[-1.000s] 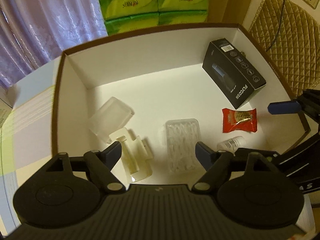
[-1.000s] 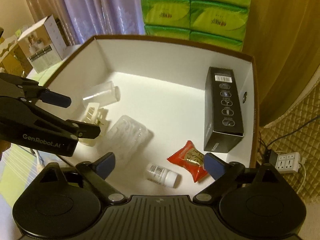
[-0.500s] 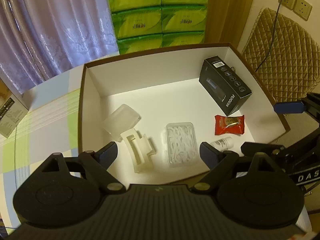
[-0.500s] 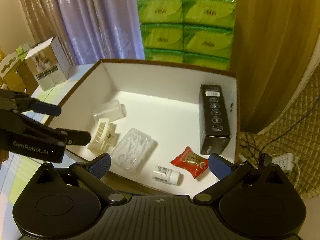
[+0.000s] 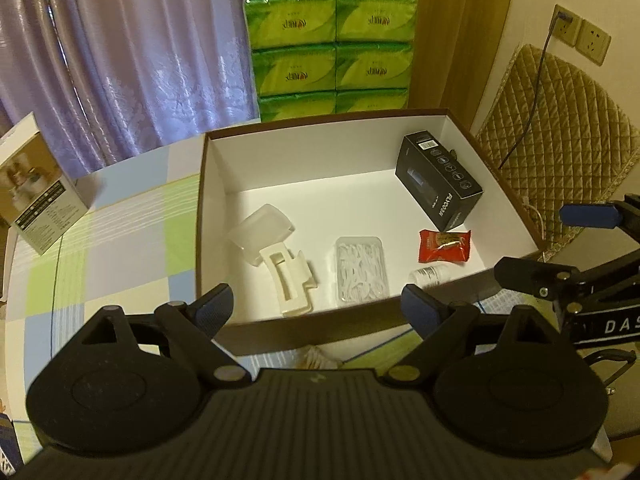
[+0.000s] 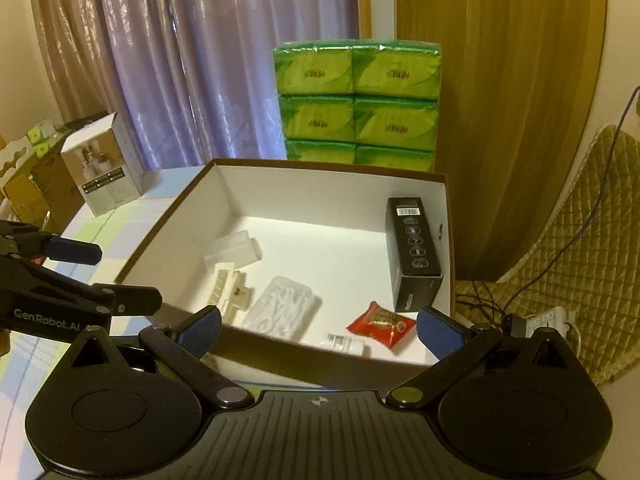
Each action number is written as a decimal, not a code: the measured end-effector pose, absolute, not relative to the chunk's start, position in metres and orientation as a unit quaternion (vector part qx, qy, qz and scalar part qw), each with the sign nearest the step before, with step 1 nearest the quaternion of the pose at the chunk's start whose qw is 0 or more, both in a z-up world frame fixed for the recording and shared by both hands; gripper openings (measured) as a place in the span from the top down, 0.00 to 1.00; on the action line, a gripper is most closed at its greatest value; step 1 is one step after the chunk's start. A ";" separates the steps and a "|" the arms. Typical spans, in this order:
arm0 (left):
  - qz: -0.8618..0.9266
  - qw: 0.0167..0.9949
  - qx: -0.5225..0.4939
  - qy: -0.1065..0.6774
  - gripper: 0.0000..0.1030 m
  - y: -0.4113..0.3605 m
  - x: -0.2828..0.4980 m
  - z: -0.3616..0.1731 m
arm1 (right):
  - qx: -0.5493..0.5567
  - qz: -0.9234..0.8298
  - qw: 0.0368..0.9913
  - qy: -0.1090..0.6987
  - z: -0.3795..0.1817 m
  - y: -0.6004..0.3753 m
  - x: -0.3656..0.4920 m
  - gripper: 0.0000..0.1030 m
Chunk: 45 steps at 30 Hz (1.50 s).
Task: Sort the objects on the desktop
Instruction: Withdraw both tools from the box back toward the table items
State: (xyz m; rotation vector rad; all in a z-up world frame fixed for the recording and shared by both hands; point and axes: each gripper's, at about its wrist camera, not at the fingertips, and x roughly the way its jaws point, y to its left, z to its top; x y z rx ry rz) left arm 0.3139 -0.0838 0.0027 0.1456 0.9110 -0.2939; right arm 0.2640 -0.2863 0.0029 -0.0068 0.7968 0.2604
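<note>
We are holding both grippers back from the box now; a second ago they were hanging over its floor. The left gripper (image 5: 316, 306) and right gripper (image 6: 318, 326) are both standing wide apart, carrying nothing.

The box (image 5: 320, 320) is sitting on the checked tablecloth (image 5: 100, 248), its near wall now showing brown and cutting off part of the small bottle (image 6: 346, 345). Inside, near to far: the floss-pick case (image 5: 362, 272), white clip (image 5: 286, 276) and red snack packet (image 5: 444, 245), then the frosted lid (image 5: 262, 228), then the black carton (image 5: 438, 180) at far right.

Something pale (image 5: 316, 356) is lying just outside the near wall, too hidden to name. Green tissue packs (image 5: 330, 52) are now showing in full behind.
</note>
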 end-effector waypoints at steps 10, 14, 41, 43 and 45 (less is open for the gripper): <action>-0.148 0.881 0.068 0.444 0.13 -0.072 0.263 0.004 | 0.006 0.127 0.899 0.418 -0.005 -0.270 0.219 0.02; -0.147 0.880 0.060 0.448 0.13 -0.064 0.247 0.001 | 0.002 0.127 0.898 0.422 -0.007 -0.264 0.204 0.02; -0.083 0.883 0.032 0.461 0.13 -0.018 0.181 -0.022 | 0.014 0.116 0.889 0.442 -0.018 -0.261 0.156 0.02; -0.079 0.883 0.032 0.462 0.13 -0.015 0.178 -0.025 | 0.014 0.115 0.889 0.444 -0.019 -0.260 0.153 0.02; -0.077 0.882 0.031 0.463 0.13 -0.013 0.175 -0.027 | 0.014 0.114 0.888 0.446 -0.021 -0.259 0.151 0.02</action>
